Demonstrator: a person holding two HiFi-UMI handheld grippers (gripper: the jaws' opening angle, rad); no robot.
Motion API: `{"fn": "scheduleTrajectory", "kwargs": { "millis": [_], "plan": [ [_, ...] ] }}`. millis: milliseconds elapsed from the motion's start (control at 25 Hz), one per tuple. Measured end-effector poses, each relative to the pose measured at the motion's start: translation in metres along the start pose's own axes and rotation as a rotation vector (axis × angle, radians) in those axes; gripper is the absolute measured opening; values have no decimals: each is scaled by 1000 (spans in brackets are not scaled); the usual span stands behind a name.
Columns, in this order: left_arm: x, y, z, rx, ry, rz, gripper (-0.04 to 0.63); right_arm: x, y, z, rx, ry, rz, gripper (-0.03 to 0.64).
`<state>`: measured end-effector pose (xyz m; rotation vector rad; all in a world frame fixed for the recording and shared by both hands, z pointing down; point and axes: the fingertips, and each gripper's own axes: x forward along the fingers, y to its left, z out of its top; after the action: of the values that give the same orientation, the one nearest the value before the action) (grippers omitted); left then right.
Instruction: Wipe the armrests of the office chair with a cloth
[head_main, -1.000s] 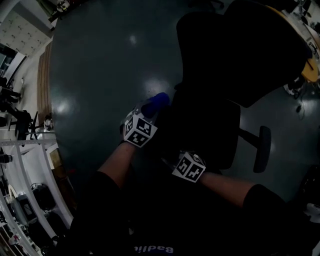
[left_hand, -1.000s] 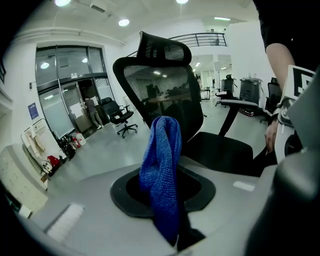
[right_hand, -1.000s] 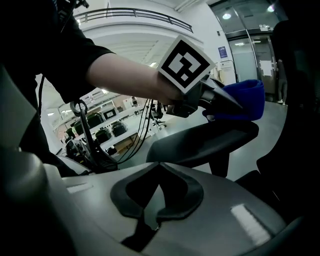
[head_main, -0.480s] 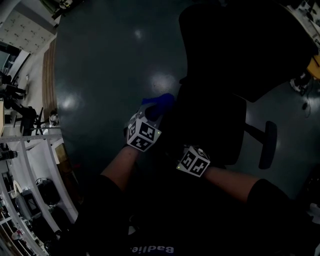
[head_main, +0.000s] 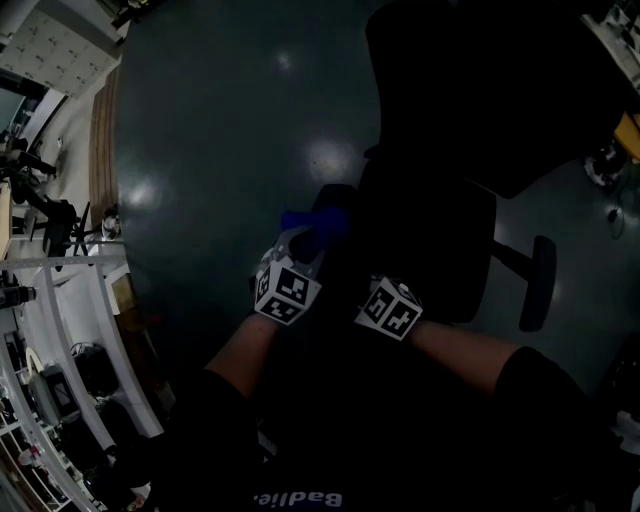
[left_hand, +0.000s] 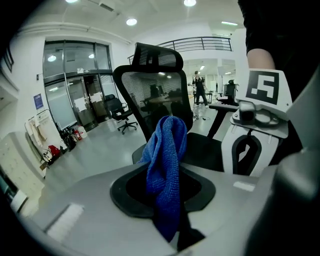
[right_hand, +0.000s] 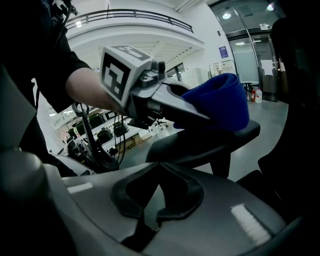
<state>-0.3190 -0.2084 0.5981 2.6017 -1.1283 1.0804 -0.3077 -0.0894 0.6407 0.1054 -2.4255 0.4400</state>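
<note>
Dark floor (head_main: 220, 130); cloth (left_hand: 167, 150) in L tool (right_hand: 197, 116), on armrest (right_hand: 210, 137).

Grey left gripper (left_hand: 165, 189) and right gripper (right_hand: 157, 186) carry black-and-white marker cubes (head_main: 287, 290).

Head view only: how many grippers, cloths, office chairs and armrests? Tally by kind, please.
Grippers: 2, left gripper and right gripper
Blue cloth: 1
Office chair: 1
Armrests: 2, near armrest and far armrest
Total: 6
</note>
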Motion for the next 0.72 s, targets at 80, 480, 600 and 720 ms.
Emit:
{"fn": "scheduleTrajectory", "kwargs": {
  "millis": [80,480,600,720],
  "plan": [
    [-8,-7,-4,-19,0,5,103,-2,0,1,-2,1,-1,6],
    [-47,-52,-27,-113,9,24,103,-8,-1,-1,-7,-2,0,6],
    [-57,-64,-36,-148,8,31,102,-6,-2,-2,-10,-7,-4,6],
    [-70,-73,-46,-182,8,40,102,-2,0,1,4,-23,-2,6]
  ]
}}
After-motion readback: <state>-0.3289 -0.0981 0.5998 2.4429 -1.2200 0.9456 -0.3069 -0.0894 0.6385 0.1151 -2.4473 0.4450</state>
